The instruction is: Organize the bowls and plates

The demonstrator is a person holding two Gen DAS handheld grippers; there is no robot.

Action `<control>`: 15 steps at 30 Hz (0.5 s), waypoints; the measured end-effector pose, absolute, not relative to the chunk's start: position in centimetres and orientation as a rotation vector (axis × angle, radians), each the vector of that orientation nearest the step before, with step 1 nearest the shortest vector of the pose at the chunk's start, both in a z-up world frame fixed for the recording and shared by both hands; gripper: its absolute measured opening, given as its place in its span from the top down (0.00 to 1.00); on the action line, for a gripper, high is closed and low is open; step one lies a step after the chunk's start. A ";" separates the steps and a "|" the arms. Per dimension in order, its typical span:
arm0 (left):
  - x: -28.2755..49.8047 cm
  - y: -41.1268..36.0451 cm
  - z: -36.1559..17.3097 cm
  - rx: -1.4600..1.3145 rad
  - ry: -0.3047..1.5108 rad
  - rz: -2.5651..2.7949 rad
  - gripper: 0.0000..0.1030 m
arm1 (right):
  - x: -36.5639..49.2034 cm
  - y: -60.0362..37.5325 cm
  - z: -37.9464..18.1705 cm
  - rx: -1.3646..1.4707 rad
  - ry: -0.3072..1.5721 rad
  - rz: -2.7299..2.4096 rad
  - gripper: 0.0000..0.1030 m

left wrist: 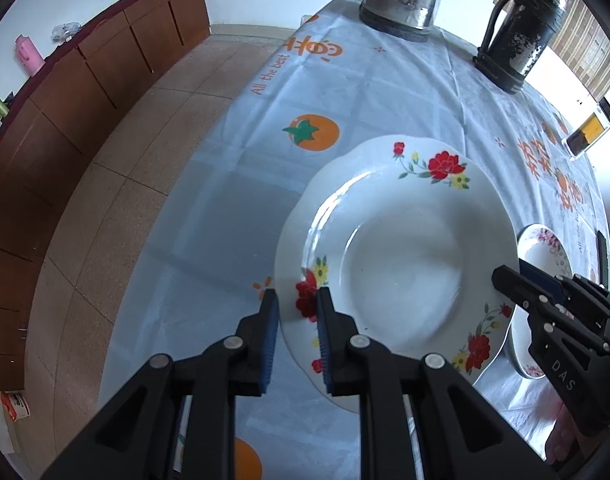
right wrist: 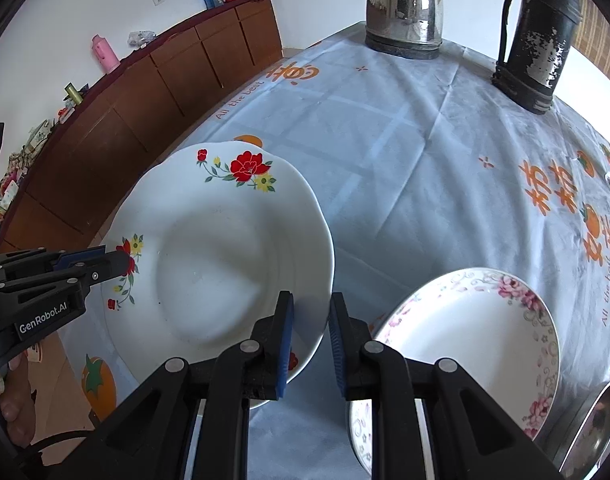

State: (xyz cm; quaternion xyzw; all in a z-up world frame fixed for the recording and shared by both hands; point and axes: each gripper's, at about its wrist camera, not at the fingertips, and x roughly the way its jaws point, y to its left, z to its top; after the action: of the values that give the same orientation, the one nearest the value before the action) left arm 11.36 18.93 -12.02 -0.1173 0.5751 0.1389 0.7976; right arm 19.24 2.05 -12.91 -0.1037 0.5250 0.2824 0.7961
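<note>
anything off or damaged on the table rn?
Nothing spilled or broken. The dark thermos has badly flaked paint, only wear. The red-flower plate looks raised and tilted, each gripper straddling its rim: left gripper, right gripper. The pink-flower plate lies flat.

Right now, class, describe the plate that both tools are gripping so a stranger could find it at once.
Start at the table with the pale blue cloth printed with orange fruit. Near its front edge, left of a pink-flowered plate, sits the plate held between the left tool and the right tool. Only it has red and yellow flowers on a wavy white rim.
</note>
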 end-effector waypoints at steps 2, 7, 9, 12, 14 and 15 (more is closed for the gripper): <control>11.3 18.6 -11.9 -0.251 1.233 0.295 0.85 | 19.0 1.7 -12.9 -0.221 1.126 0.603 0.81; 11.2 18.1 -11.7 -0.248 1.232 0.288 0.85 | 18.8 0.9 -12.8 -0.215 1.125 0.596 0.81; 11.2 17.7 -11.7 -0.247 1.232 0.285 0.85 | 18.7 0.6 -12.8 -0.212 1.125 0.594 0.81; 11.3 17.2 -11.6 -0.243 1.232 0.280 0.85 | 18.7 0.0 -12.8 -0.207 1.125 0.588 0.81; 11.4 16.9 -11.5 -0.239 1.231 0.275 0.85 | 18.7 -0.3 -12.7 -0.205 1.125 0.584 0.81; 11.5 16.8 -11.5 -0.238 1.231 0.272 0.85 | 18.7 -0.5 -12.7 -0.204 1.124 0.582 0.81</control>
State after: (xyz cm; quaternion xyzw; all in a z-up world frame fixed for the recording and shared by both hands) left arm 11.47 16.82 -11.50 -0.1112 0.5742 0.1270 0.8011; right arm 18.67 -0.47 -12.72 -0.0950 0.5245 0.2715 0.8014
